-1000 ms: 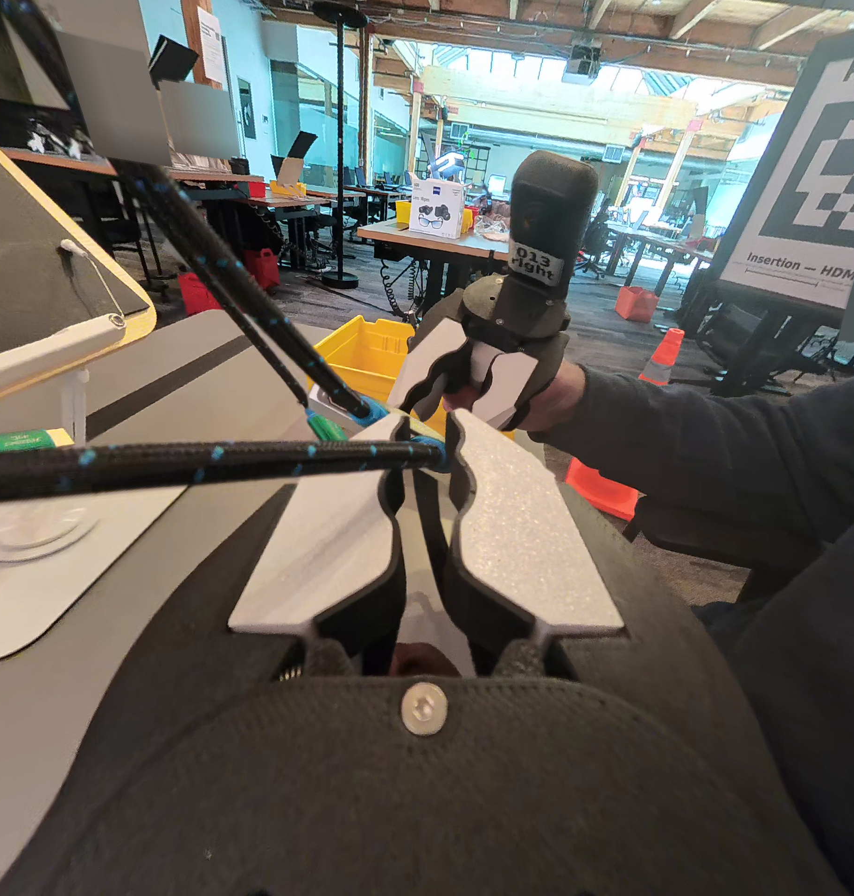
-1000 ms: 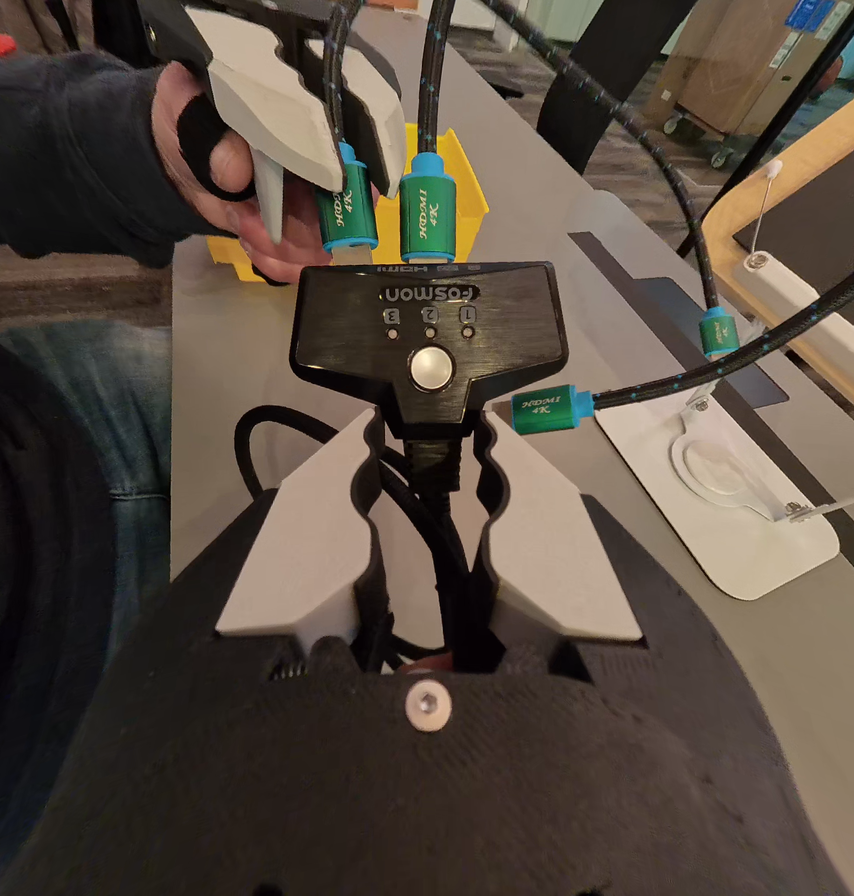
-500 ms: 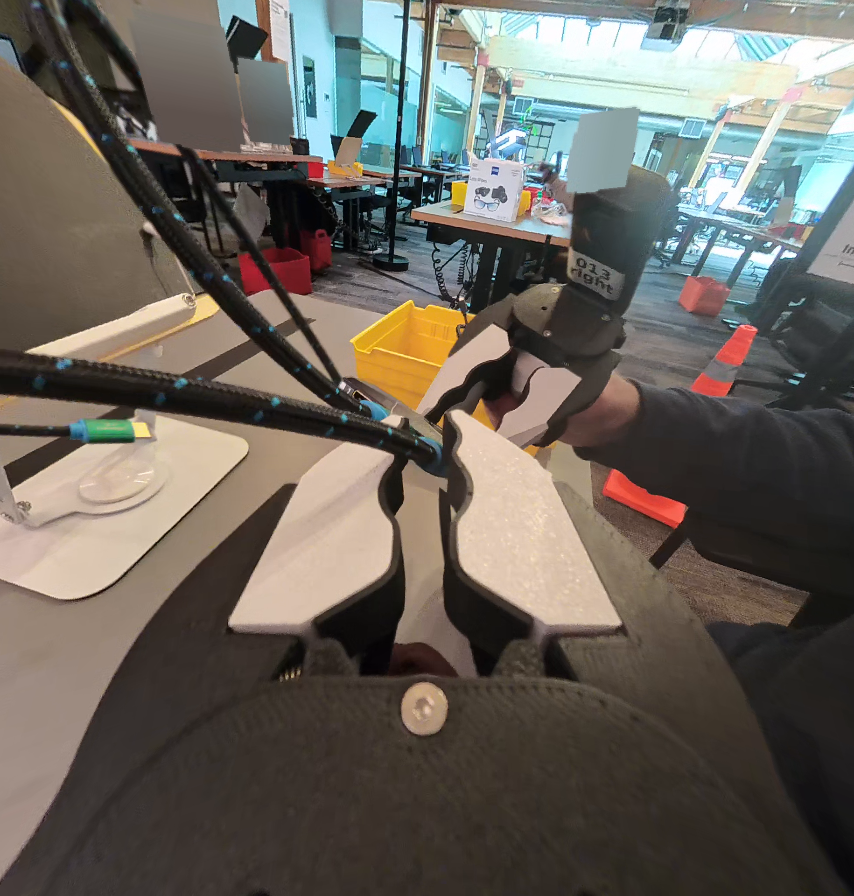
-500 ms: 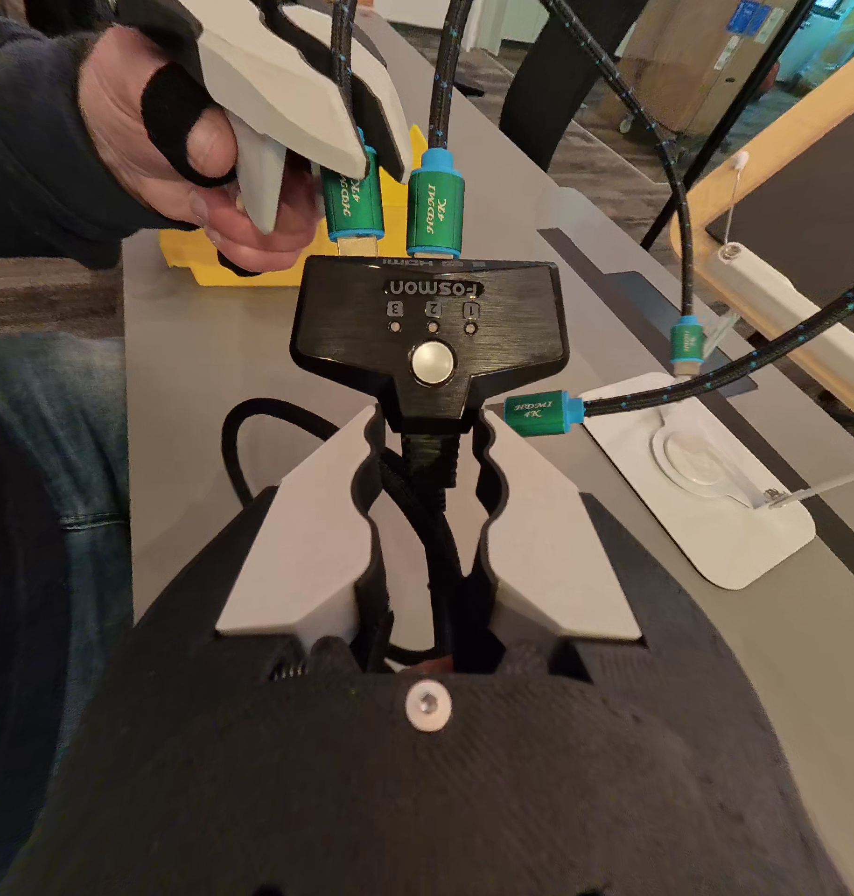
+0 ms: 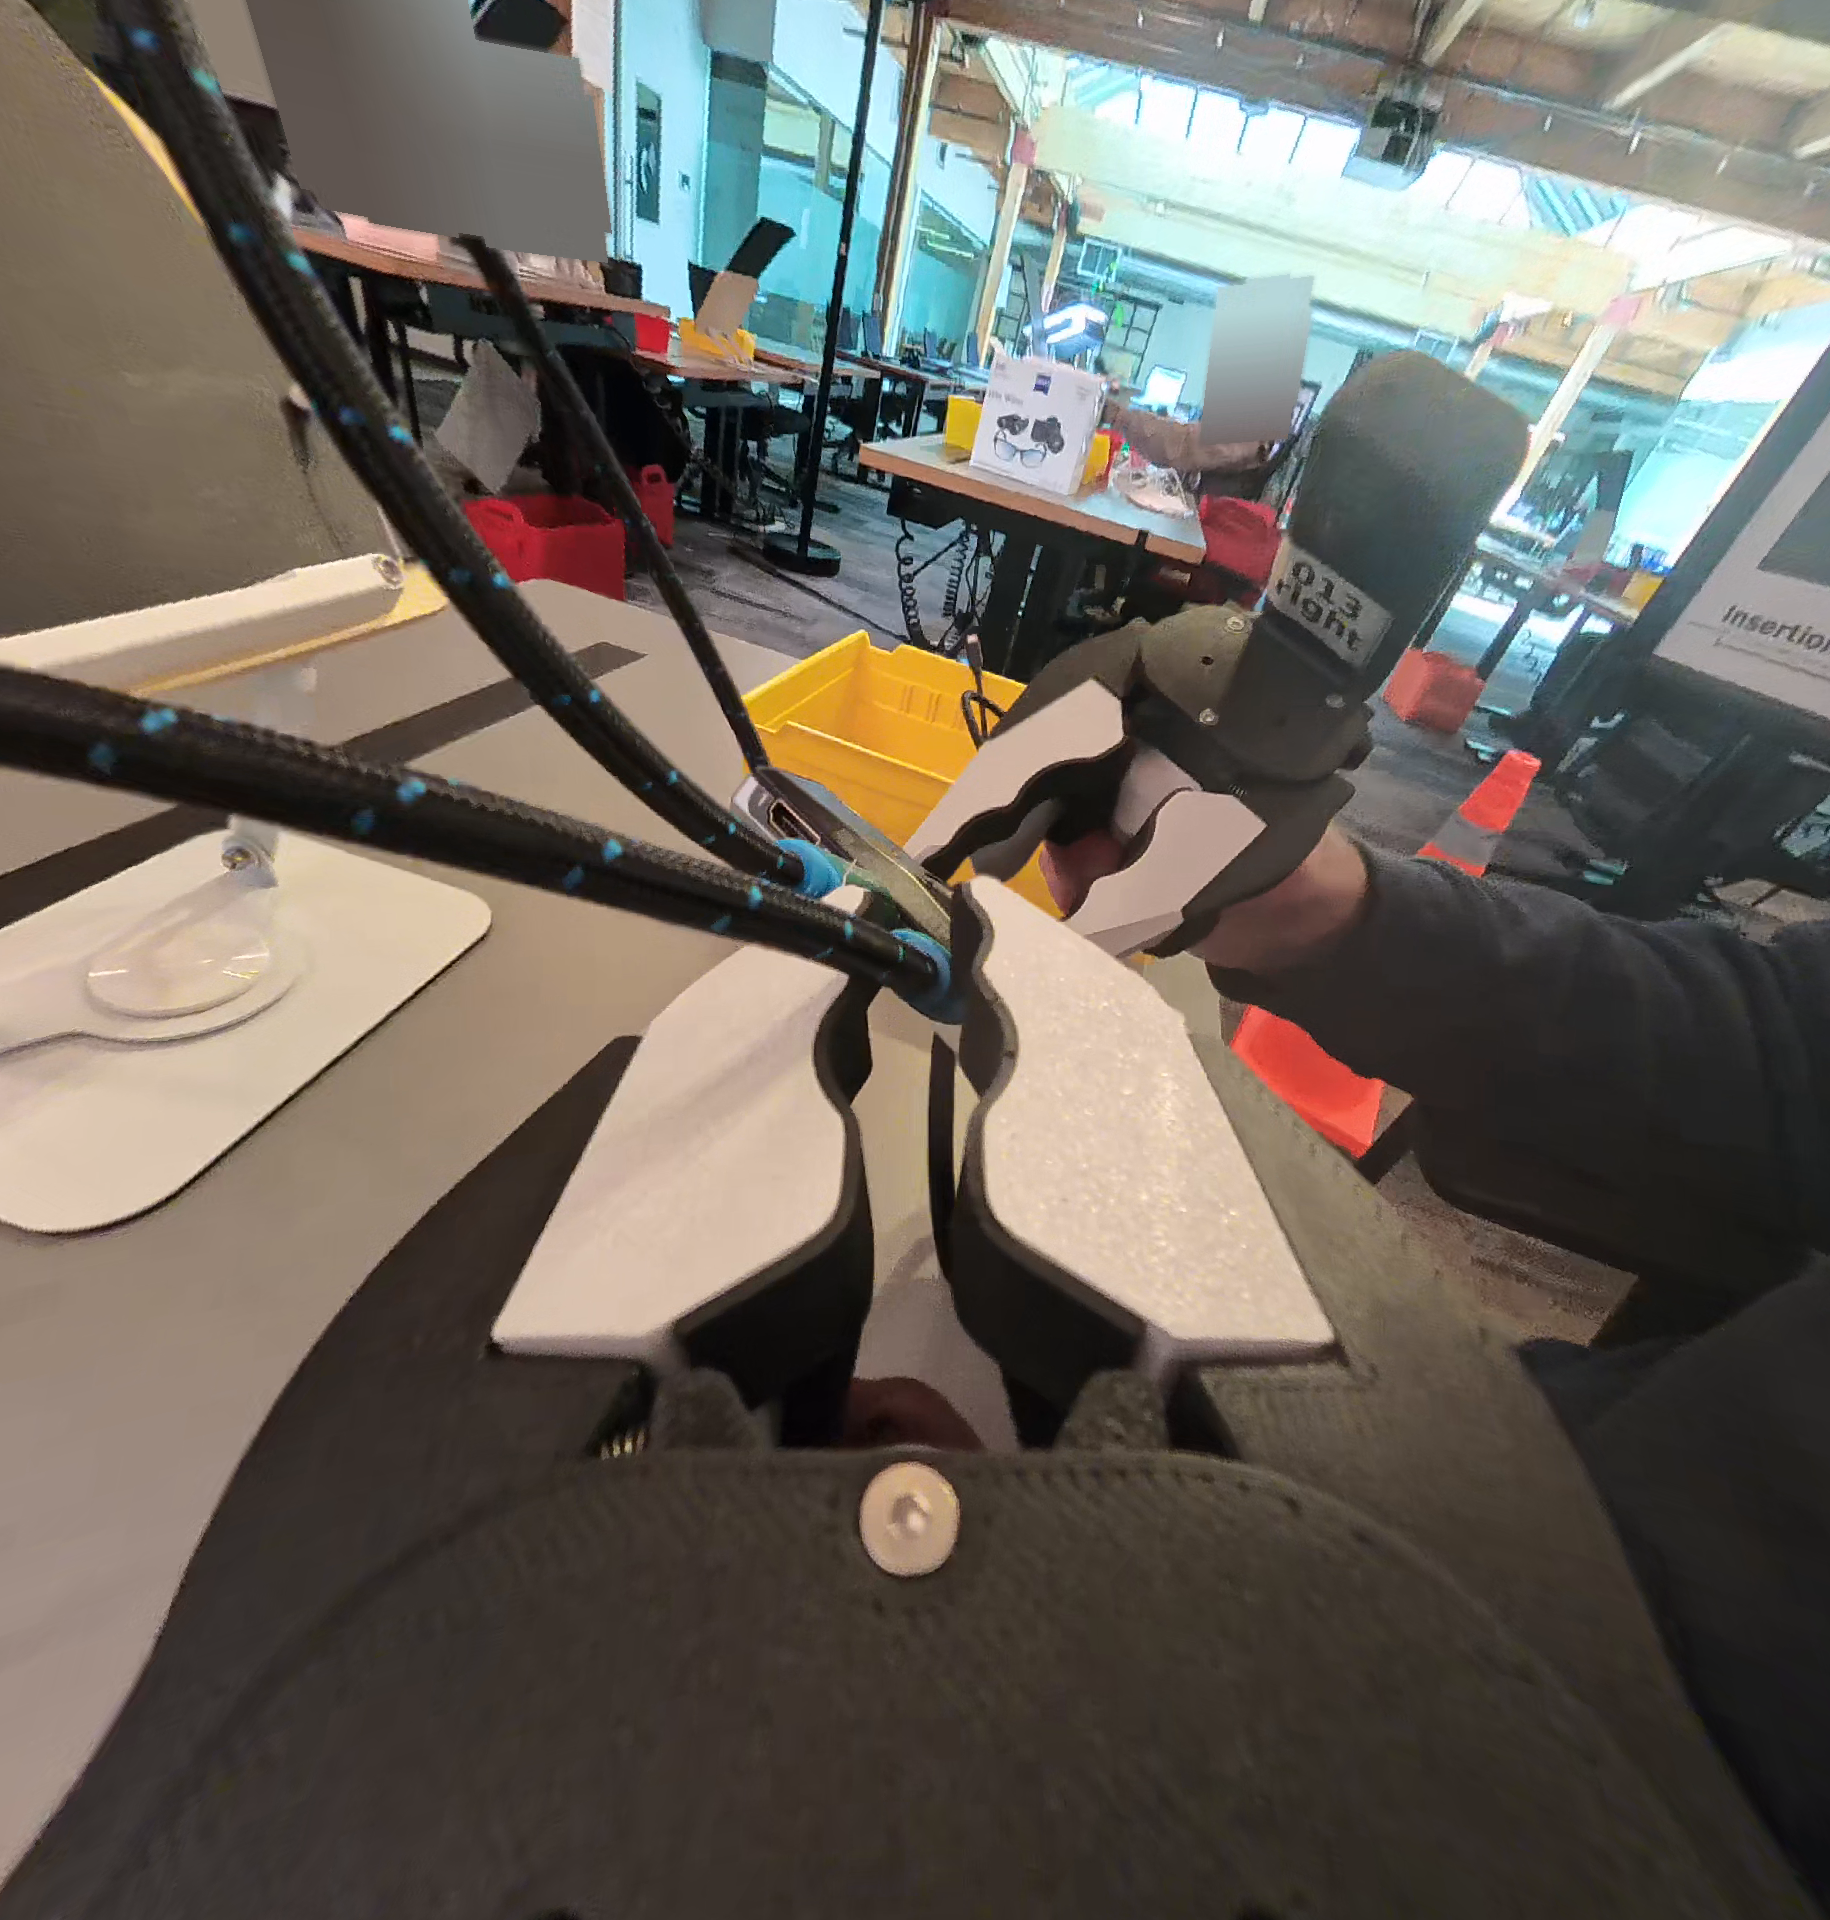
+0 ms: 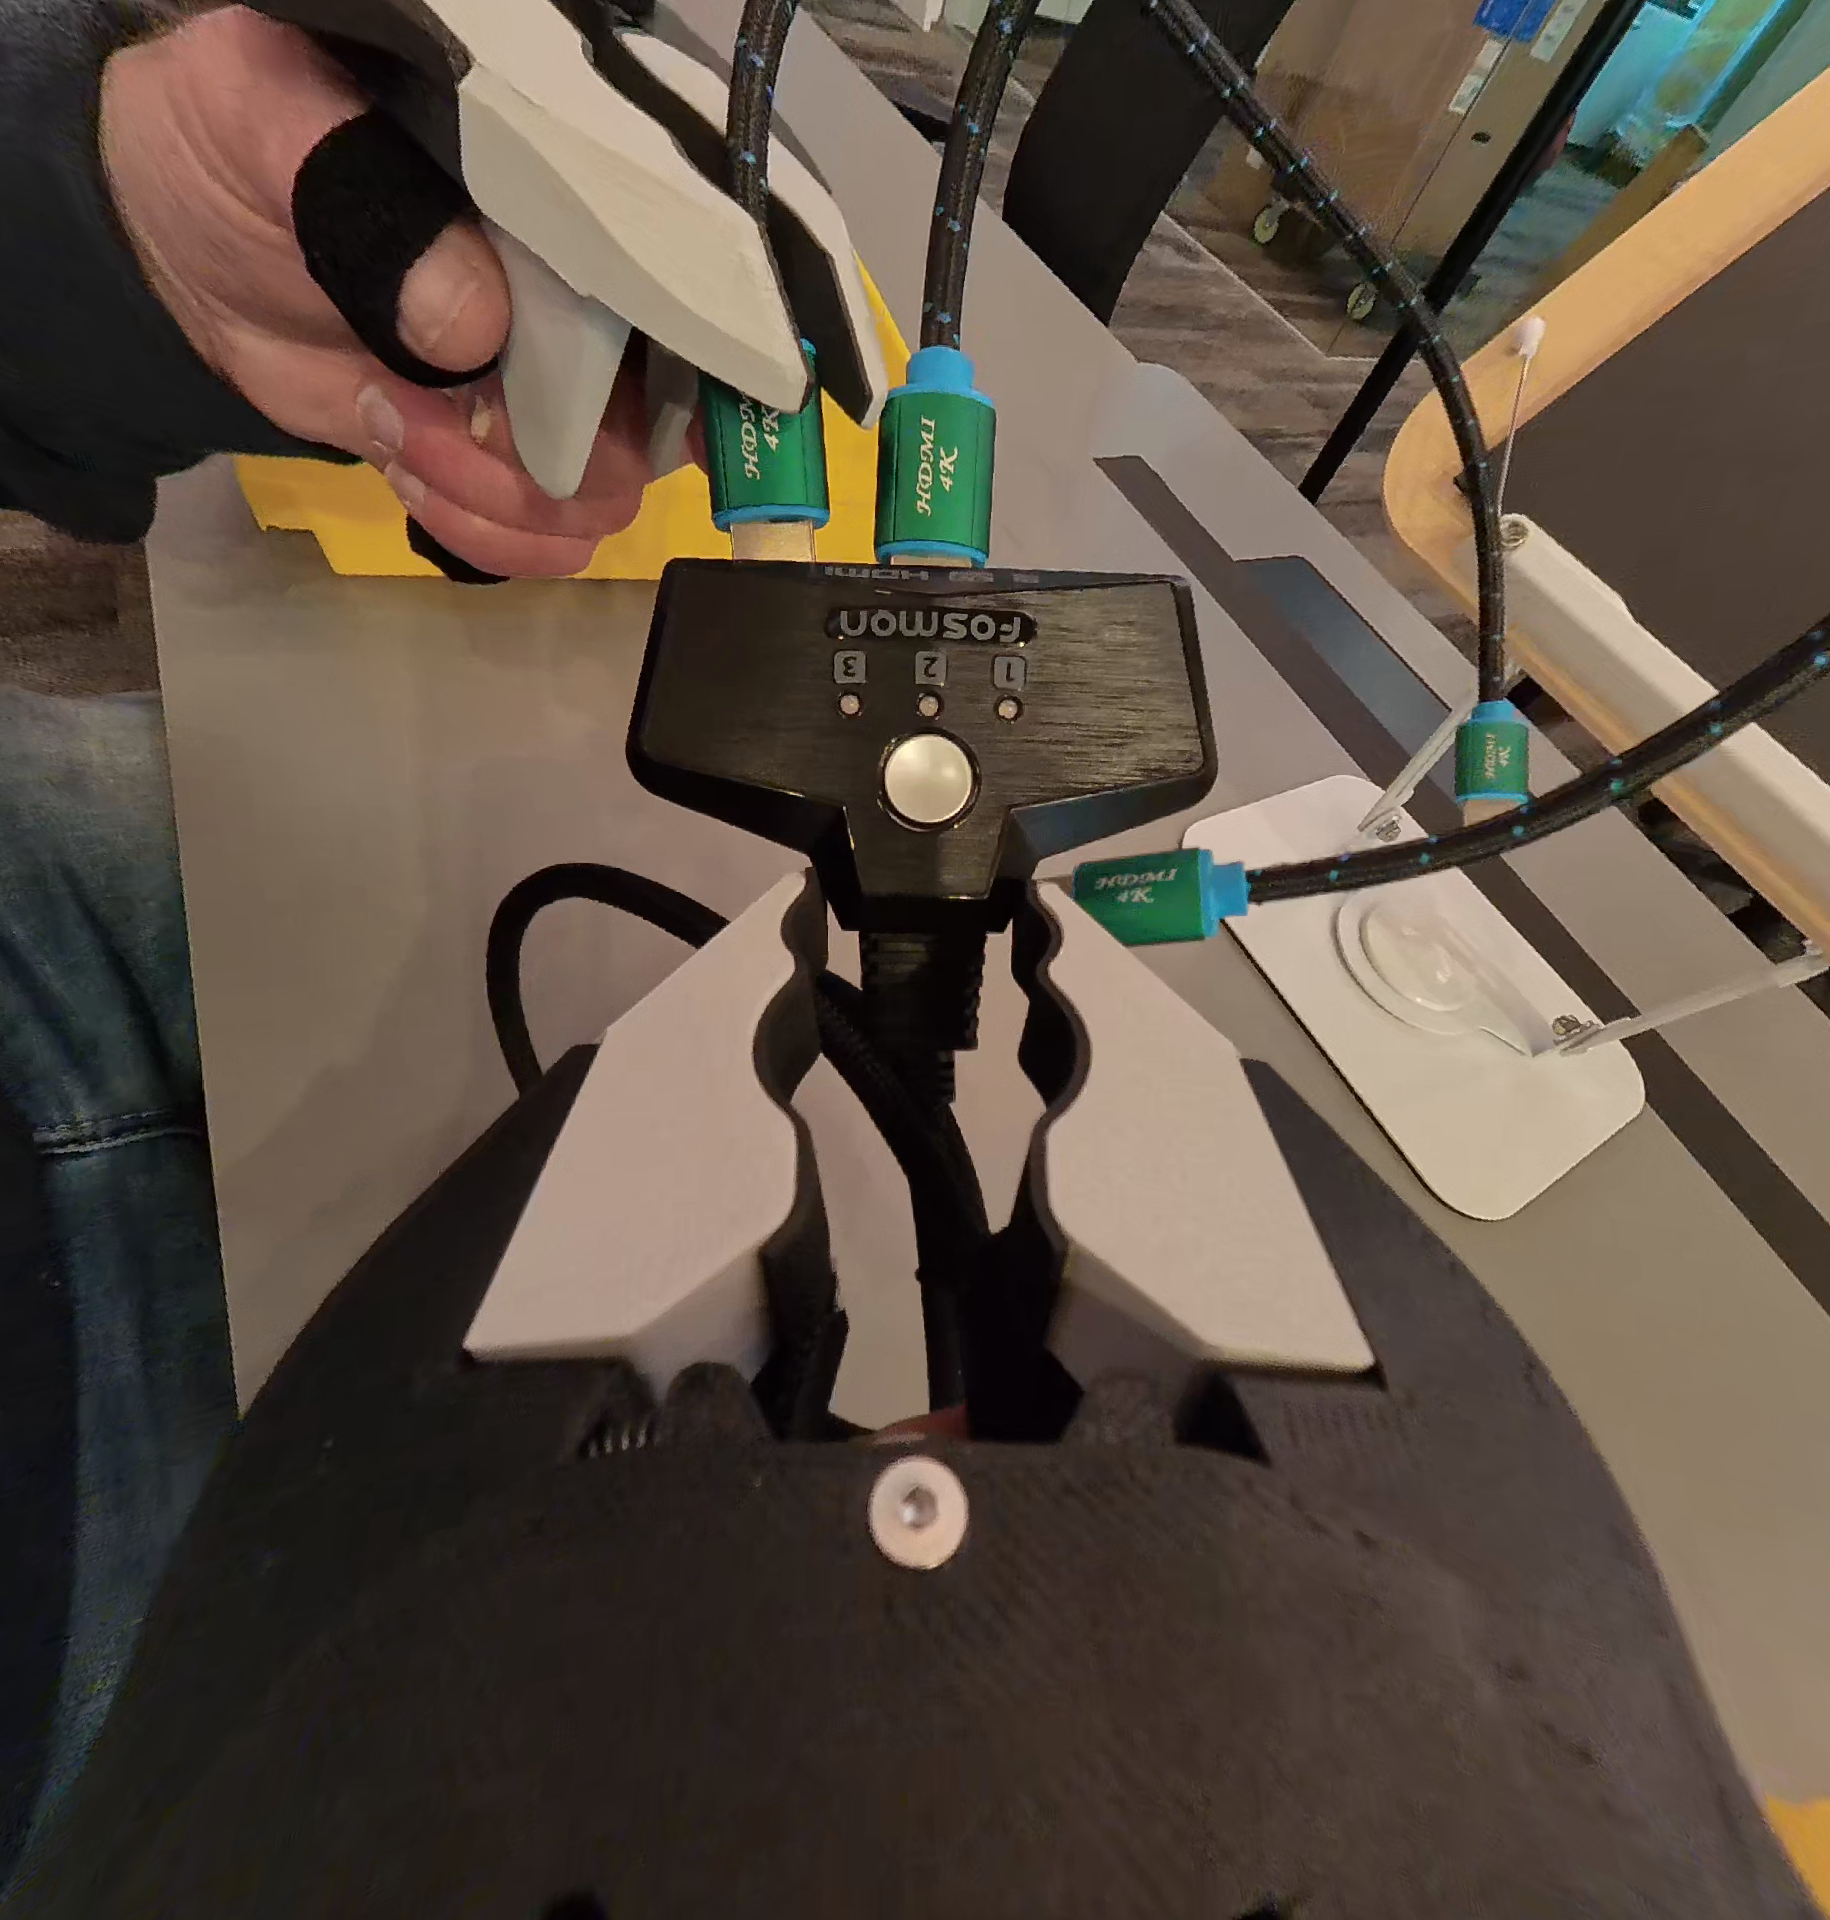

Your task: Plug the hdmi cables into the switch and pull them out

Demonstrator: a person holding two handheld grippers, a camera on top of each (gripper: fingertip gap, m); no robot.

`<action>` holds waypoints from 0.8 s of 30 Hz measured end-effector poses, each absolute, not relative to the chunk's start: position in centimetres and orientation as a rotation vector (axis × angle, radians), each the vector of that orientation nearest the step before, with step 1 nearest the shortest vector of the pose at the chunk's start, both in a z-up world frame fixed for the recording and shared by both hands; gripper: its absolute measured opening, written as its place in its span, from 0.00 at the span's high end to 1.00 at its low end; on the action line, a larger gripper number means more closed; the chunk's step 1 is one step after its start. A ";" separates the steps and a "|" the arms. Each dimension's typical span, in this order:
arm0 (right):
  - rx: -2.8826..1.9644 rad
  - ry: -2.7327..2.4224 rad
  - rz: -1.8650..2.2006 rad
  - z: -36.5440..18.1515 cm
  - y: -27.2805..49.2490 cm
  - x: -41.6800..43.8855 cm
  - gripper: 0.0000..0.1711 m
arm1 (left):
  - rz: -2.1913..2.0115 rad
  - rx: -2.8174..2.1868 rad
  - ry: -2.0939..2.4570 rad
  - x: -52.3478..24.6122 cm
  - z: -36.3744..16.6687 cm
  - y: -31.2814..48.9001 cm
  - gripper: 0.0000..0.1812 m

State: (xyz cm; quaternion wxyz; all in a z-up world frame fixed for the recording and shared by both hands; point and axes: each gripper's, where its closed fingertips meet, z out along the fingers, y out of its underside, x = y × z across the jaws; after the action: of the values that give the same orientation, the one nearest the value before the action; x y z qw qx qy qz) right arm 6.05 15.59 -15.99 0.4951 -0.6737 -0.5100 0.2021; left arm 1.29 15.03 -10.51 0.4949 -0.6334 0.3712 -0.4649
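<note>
The right tool [image 6: 916,914] was clenched on the narrow neck of the black switch [image 6: 921,686], just where its own black lead leaves the body, and held it up off the grey table [image 6: 371,831]. The left tool [image 6: 776,364] was clamped on the green plug [image 6: 767,457] of a braided HDMI cable [image 6: 750,135]; the plug's metal tip stood at the switch's outer port on the side toward the left tool, with metal still showing, so it looked only partly seated. A second green plug [image 6: 935,457] sat fully home in the middle port. Two more plugs hung loose to the right: one [image 6: 1150,894] just beside the right tool's finger, another [image 6: 1491,753] dangling above a white stand base [image 6: 1462,1132].

Judging by looks, the switch is light and glossy, likely to twist if gripped on its wide body, so the neck is the sound hold. The plug shells are rigid and take a firm pinch; the braided cables are stiff and springy and would tug sideways, so hold the shell, not the cord.
</note>
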 end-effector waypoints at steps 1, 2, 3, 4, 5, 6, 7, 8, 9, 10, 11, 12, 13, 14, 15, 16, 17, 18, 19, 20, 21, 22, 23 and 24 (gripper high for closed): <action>-1.638 -1.238 0.477 -16.0 15.7 6.1 0.80 | -1.126 -1.535 0.894 1.3 -10.7 15.1 0.93; -1.643 -1.234 0.470 -16.1 15.7 6.2 0.81 | -1.122 -1.529 0.886 1.4 -10.7 15.1 0.93; -1.647 -1.228 0.470 -16.1 15.8 6.2 0.80 | -1.118 -1.526 0.876 1.4 -10.7 15.2 0.94; -1.650 -1.222 0.470 -16.2 15.9 6.2 0.81 | -1.116 -1.525 0.870 1.5 -10.8 15.2 0.94; -1.654 -1.216 0.470 -16.2 15.9 6.3 0.80 | -1.109 -1.523 0.867 1.5 -10.9 15.3 0.94; -1.657 -1.208 0.469 -16.2 16.0 6.2 0.81 | -1.109 -1.518 0.852 1.5 -10.8 15.5 0.94; -1.660 -1.203 0.464 -16.2 16.1 6.2 0.81 | -1.116 -1.514 0.834 1.5 -10.9 15.6 0.94; -1.664 -1.201 0.455 -16.2 16.2 6.3 0.81 | -1.113 -1.517 0.819 1.4 -11.0 15.8 0.94; -1.668 -1.196 0.450 -16.3 16.3 6.3 0.81 | -1.108 -1.518 0.798 1.4 -11.1 16.0 0.94; -1.674 -1.189 0.452 -16.4 16.4 6.2 0.81 | -1.101 -1.511 0.776 1.4 -11.1 16.1 0.94; -1.680 -1.184 0.453 -16.5 16.4 6.2 0.81 | -1.083 -1.505 0.760 1.5 -11.1 16.3 0.94; -1.683 -1.182 0.449 -16.7 16.5 6.1 0.81 | -1.068 -1.501 0.748 1.5 -11.1 16.4 0.94; -1.685 -1.178 0.443 -16.7 16.5 6.1 0.81 | -1.069 -1.500 0.736 1.5 -11.1 16.5 0.94; -1.687 -1.163 0.444 -16.7 16.6 6.1 0.81 | -1.069 -1.504 0.723 1.4 -11.2 16.7 0.94; -1.689 -1.145 0.454 -16.6 16.8 6.0 0.81 | -1.065 -1.508 0.704 1.2 -11.2 16.9 0.94; -1.687 -1.142 0.455 -16.6 16.8 6.0 0.80 | -1.065 -1.509 0.691 1.2 -11.2 17.0 0.94; -1.676 -1.146 0.447 -16.5 16.8 6.0 0.80 | -1.068 -1.508 0.693 1.1 -11.2 16.9 0.94; -1.661 -1.138 0.450 -16.2 16.7 5.8 0.80 | -1.089 -1.502 0.682 1.0 -10.9 16.9 0.94; -1.648 -1.125 0.461 -15.9 16.6 5.6 0.80 | -1.126 -1.494 0.649 0.8 -10.4 16.9 0.94; -1.644 -1.118 0.470 -15.7 16.6 5.4 0.80 | -1.152 -1.490 0.611 0.6 -10.1 17.1 0.94; -1.646 -1.104 0.478 -15.7 16.6 5.2 0.80 | -1.160 -1.490 0.581 0.5 -9.9 17.4 0.94; -1.644 -1.083 0.486 -15.6 16.7 5.1 0.80 | -1.171 -1.484 0.558 0.4 -9.7 17.5 0.95; -1.645 -1.067 0.490 -15.6 16.8 5.0 0.80 | -1.179 -1.481 0.537 0.3 -9.6 17.5 0.95; -1.649 -1.059 0.487 -15.7 16.8 4.9 0.80 | -1.175 -1.488 0.529 0.2 -9.6 17.6 0.95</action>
State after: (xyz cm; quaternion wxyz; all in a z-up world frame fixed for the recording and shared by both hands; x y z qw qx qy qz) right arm 4.91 16.84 -15.66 0.5322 -0.6915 -0.4438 0.2041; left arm 0.22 17.64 -9.64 0.5534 -0.6297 0.2238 -0.4971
